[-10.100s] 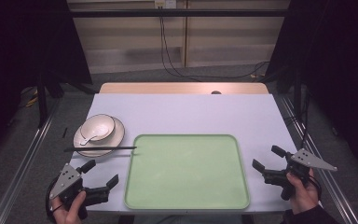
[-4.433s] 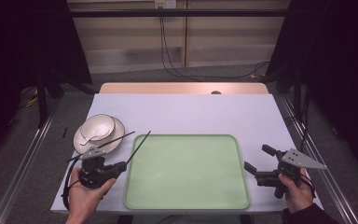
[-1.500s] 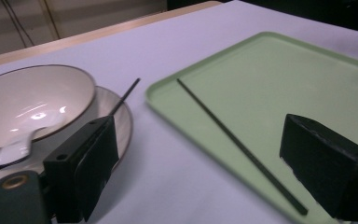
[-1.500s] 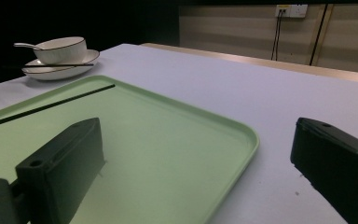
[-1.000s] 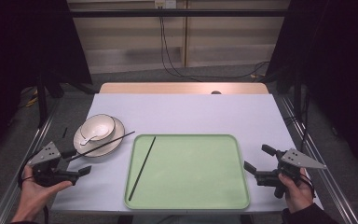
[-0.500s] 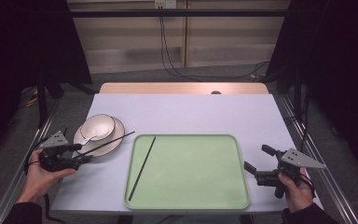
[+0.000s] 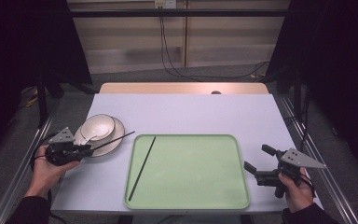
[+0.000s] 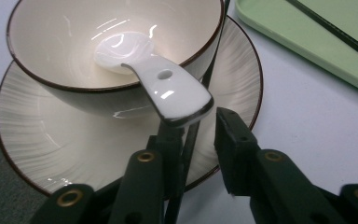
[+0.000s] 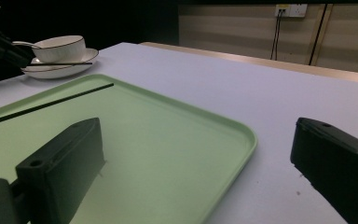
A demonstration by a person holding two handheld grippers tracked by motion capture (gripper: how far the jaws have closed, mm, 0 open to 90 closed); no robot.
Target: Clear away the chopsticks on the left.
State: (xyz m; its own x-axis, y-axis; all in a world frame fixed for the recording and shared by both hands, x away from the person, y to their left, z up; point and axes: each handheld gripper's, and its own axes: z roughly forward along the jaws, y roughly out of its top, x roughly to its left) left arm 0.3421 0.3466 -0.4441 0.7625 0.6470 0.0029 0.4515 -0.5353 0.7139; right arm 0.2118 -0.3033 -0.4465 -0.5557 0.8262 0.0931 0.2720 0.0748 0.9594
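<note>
At the counter's near-left, my left claw (image 7: 85, 149) has moved in to the plate (image 7: 114, 140), jaws slightly parted around the second chopstick (image 7: 114, 139), not yet clamped, while the first chopstick (image 7: 142, 168) lies on the green tray (image 7: 191, 203); my right claw (image 7: 256, 171) waits wide open, empty.

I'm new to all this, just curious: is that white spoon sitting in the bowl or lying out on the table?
In the bowl. The spoon has its scoop resting inside the bowl, and its handle sticks out over the rim.
</note>
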